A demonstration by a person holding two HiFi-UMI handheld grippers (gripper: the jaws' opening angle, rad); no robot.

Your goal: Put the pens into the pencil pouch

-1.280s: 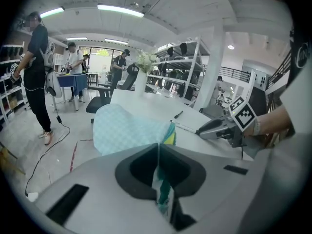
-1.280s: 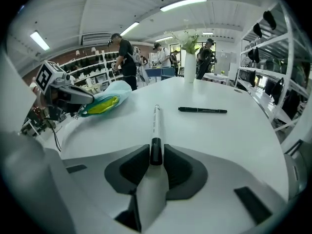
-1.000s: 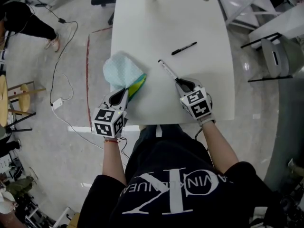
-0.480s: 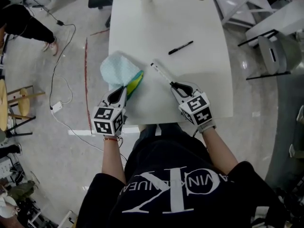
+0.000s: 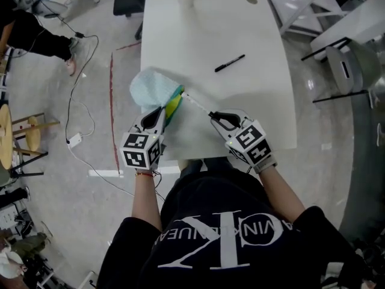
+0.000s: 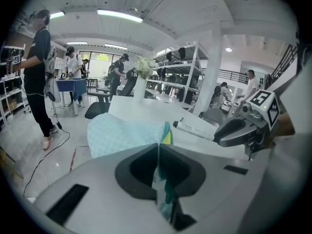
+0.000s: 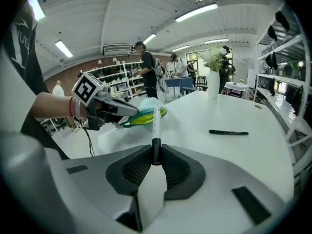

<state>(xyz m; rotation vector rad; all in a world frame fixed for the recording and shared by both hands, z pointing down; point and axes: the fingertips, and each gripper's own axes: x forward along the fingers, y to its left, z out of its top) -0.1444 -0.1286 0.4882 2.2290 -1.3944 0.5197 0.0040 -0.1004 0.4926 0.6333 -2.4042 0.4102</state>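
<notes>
Now your left gripper pinches the pouch by its near edge; your right gripper clamps a white pen, tip at the pouch mouth. A black pen lies farther right.

Pretty much the only real lettering is on the person's black T-shirt. It's big white print across the front, upside down in the head view: one huge "K" in the middle, with smaller letters either side, roughly "VIN" and "UE". The rest is lost in folds. The slim white marker pen with a black end has tiny barrel print, too small to read. The left gripper and right gripper carry black-and-white square code markers, no words.
</notes>
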